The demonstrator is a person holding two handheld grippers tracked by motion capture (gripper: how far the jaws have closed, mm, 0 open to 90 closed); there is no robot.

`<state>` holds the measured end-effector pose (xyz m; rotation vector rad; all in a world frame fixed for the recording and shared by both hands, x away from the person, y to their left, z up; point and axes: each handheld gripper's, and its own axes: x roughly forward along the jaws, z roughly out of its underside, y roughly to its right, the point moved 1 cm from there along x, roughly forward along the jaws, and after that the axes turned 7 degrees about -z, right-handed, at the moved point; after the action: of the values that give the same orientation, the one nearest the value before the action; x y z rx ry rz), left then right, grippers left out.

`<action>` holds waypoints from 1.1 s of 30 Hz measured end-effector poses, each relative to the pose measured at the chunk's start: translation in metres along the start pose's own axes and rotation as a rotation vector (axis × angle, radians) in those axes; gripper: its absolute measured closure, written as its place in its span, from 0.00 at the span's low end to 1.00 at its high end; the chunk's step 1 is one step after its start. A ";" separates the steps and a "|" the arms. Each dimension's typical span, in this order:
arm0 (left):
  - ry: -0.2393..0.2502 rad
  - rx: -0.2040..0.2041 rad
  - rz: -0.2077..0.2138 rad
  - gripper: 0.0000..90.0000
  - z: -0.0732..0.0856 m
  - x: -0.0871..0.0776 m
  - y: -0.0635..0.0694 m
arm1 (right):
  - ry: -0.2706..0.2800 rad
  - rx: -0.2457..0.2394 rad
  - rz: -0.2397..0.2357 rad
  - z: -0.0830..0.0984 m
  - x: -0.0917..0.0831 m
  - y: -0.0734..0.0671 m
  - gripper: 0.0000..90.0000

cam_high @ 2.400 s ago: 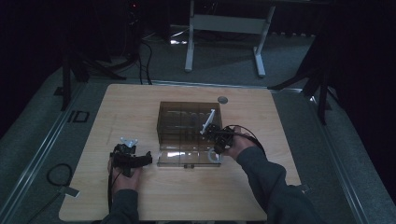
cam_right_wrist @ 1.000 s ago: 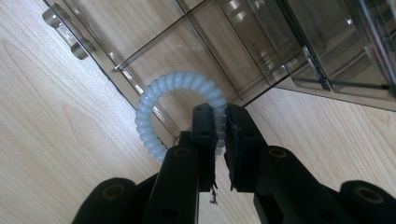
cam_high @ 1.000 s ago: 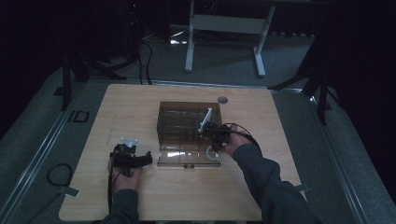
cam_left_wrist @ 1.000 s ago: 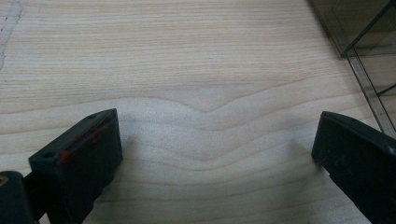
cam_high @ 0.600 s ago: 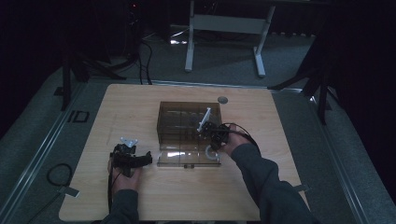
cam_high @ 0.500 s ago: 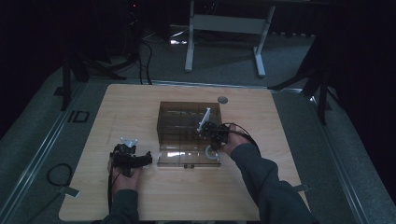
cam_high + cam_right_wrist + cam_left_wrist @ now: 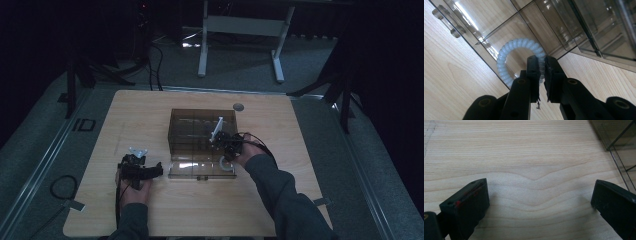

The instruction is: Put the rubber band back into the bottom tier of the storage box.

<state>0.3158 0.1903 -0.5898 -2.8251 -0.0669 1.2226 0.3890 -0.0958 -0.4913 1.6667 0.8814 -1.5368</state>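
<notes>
Your right tongs [image 7: 541, 75] are pinching a pale, coiled hair tie [image 7: 509, 53], its loop hanging over the clear lid panel [image 7: 486, 30] lying flat at the frame's centre. In the high view that ring [image 7: 226, 165] is sitting at the lower right corner of the smoky transparent box [image 7: 200, 131], just in front of its divided compartments, whose contents you cannot make out. Your left tongs [image 7: 537, 202] are standing spread wide, resting over bare wood on the surface [image 7: 524, 152], with the box edge [image 7: 621, 157] showing at the upper right of the left gripper view.
</notes>
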 end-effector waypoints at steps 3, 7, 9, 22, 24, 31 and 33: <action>0.000 0.000 0.000 0.02 0.000 0.000 0.000 | 0.001 -0.004 -0.002 -0.001 0.004 -0.001 0.92; 0.000 0.000 0.000 0.02 0.000 0.000 0.000 | -0.005 -0.006 -0.002 -0.001 0.009 -0.001 0.92; 0.000 0.000 0.000 0.02 0.000 0.000 0.000 | -0.007 -0.009 -0.001 -0.001 0.011 -0.002 0.92; 0.000 0.000 0.000 0.02 0.000 0.000 0.000 | -0.031 -0.037 0.010 -0.006 0.019 -0.008 0.91; 0.000 0.000 0.000 0.02 0.000 0.000 0.000 | -0.034 -0.040 0.011 -0.006 0.019 -0.008 0.91; 0.000 -0.002 0.000 0.02 0.000 0.000 0.000 | -0.055 -0.051 0.024 -0.008 0.025 -0.012 0.91; 0.000 -0.002 0.000 0.02 0.000 0.000 0.000 | -0.059 -0.054 0.024 -0.009 0.026 -0.012 0.91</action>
<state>0.3157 0.1902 -0.5898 -2.8264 -0.0676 1.2236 0.3851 -0.0812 -0.5171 1.5804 0.8617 -1.5252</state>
